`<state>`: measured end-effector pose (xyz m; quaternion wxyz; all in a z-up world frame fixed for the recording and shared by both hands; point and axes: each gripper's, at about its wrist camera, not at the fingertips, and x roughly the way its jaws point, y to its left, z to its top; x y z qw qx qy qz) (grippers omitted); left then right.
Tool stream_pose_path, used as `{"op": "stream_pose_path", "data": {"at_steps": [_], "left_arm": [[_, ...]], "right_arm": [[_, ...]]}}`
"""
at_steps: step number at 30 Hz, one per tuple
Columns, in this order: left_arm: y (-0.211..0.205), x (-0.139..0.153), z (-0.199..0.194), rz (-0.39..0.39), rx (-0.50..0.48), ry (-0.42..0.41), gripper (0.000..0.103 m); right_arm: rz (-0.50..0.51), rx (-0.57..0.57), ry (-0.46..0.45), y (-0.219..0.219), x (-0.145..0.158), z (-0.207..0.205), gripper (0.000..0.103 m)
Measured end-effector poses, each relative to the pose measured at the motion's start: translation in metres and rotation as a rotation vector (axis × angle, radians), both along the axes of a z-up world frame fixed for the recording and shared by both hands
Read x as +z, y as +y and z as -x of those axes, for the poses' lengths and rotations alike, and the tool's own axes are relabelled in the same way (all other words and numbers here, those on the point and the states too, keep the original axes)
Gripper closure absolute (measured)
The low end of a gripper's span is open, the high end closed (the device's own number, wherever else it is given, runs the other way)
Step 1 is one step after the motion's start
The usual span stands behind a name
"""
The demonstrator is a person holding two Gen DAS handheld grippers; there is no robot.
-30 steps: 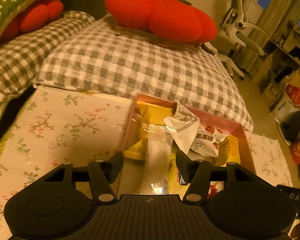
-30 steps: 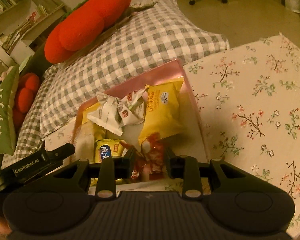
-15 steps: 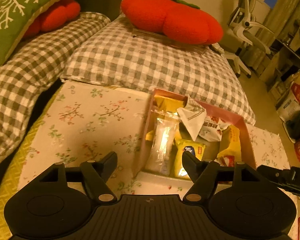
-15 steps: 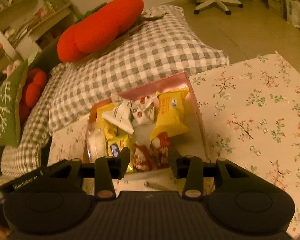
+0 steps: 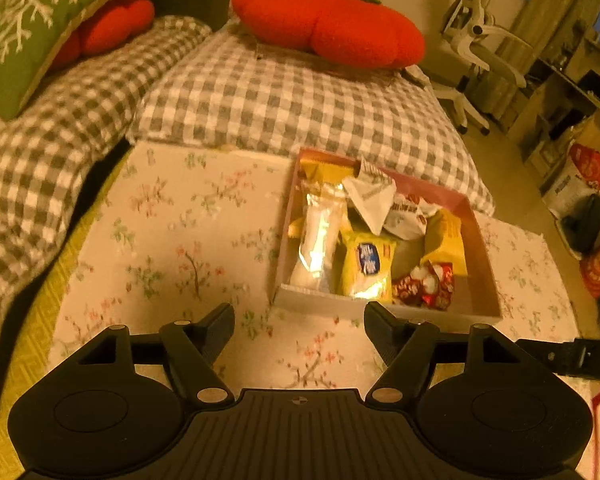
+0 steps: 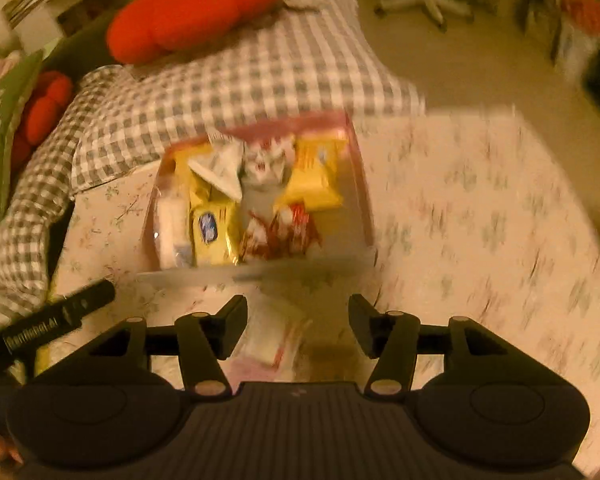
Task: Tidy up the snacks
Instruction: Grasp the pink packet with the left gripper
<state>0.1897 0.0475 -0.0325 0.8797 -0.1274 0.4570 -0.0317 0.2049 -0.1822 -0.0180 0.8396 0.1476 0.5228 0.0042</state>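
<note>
A pink box (image 5: 482, 240) sits on the floral cloth and holds several snack packs: a clear white pack (image 5: 318, 236), a yellow pack with a blue label (image 5: 366, 266), a red-and-white pack (image 5: 424, 286), a white wrapper (image 5: 370, 198). My left gripper (image 5: 299, 322) is open and empty, in front of the box. In the blurred right wrist view the box (image 6: 362, 196) lies ahead. My right gripper (image 6: 298, 320) is open, above a pale pack (image 6: 270, 344) on the cloth.
A grey checked cushion (image 5: 292, 96) with an orange pumpkin pillow (image 5: 328, 34) lies behind the box. A green pillow (image 5: 24, 36) is at the far left. An office chair (image 5: 480, 40) and bags stand on the floor to the right.
Both grippers have pulled back from the box and opened wider. The clear white pack and the red-and-white pack now lie in the box. The right wrist view is now motion-blurred.
</note>
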Motion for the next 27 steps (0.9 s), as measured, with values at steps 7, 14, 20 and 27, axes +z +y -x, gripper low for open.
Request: {"op": "stream_pose_path", "data": {"at_steps": [7,14,20,27], "left_arm": [[-0.003,-0.011,0.023,-0.023,-0.064,0.035,0.031],[-0.018,-0.014,0.039,-0.044,-0.165,0.044,0.028],[-0.067,-0.041,0.056,-0.038,-0.28,0.131,0.025],[-0.102,-0.064,0.061,-0.083,-0.339,0.162,0.024]], "right_arm": [[0.007,0.018,0.016,0.013,0.006,0.015,0.048],[0.041,0.006,0.079,0.003,-0.01,0.021,0.044],[0.087,0.012,0.139,-0.007,-0.029,0.019,0.042],[0.139,0.046,0.164,-0.009,-0.04,0.021,0.039]]}}
